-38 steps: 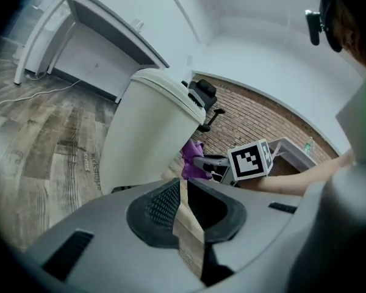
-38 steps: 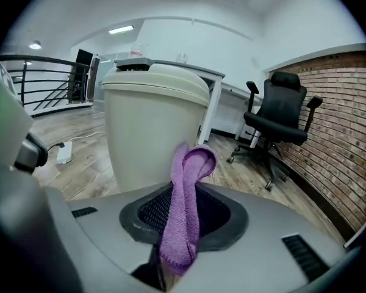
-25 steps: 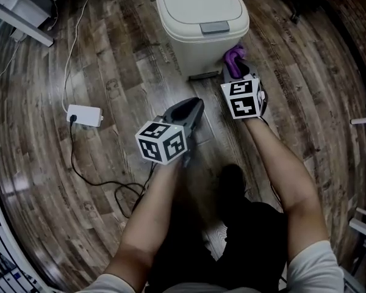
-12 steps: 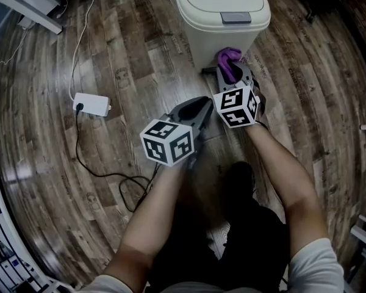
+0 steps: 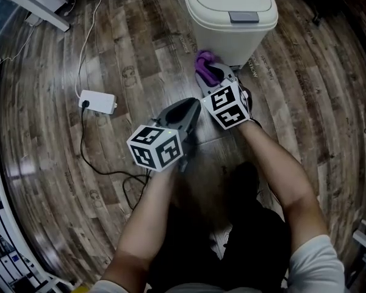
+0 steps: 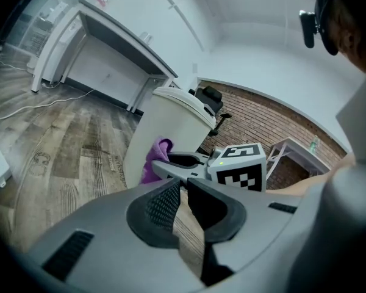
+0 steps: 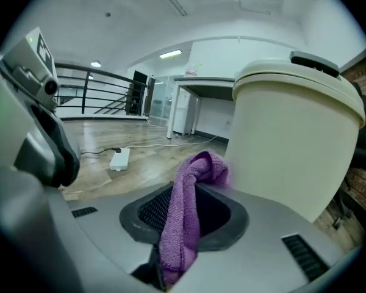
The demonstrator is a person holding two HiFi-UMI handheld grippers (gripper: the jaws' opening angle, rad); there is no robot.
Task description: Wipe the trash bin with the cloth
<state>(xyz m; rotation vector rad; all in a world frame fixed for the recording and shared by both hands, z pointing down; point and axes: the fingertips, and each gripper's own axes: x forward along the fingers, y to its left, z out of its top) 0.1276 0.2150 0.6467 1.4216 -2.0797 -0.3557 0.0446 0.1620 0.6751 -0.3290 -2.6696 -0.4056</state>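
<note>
A cream trash bin (image 5: pixel 232 17) with a closed lid stands on the wooden floor at the top of the head view. My right gripper (image 5: pixel 211 73) is shut on a purple cloth (image 5: pixel 204 61), which touches the bin's lower front-left corner. In the right gripper view the cloth (image 7: pixel 183 224) hangs between the jaws, its top bunched against the bin wall (image 7: pixel 293 139). My left gripper (image 5: pixel 186 111) hovers above the floor just left of the right one, short of the bin, shut with nothing in it. The left gripper view shows the bin (image 6: pixel 171 127) and the cloth (image 6: pixel 154 163) ahead.
A white power strip (image 5: pixel 97 101) with cables lies on the floor to the left. White table legs (image 5: pixel 30 5) stand at the far top left, and a white desk (image 6: pixel 110 41) is behind the bin. The person's legs are below the grippers.
My right gripper has carried the cloth leftward along the bin's lower front, from its right side to its left corner. The left gripper has hardly moved.
</note>
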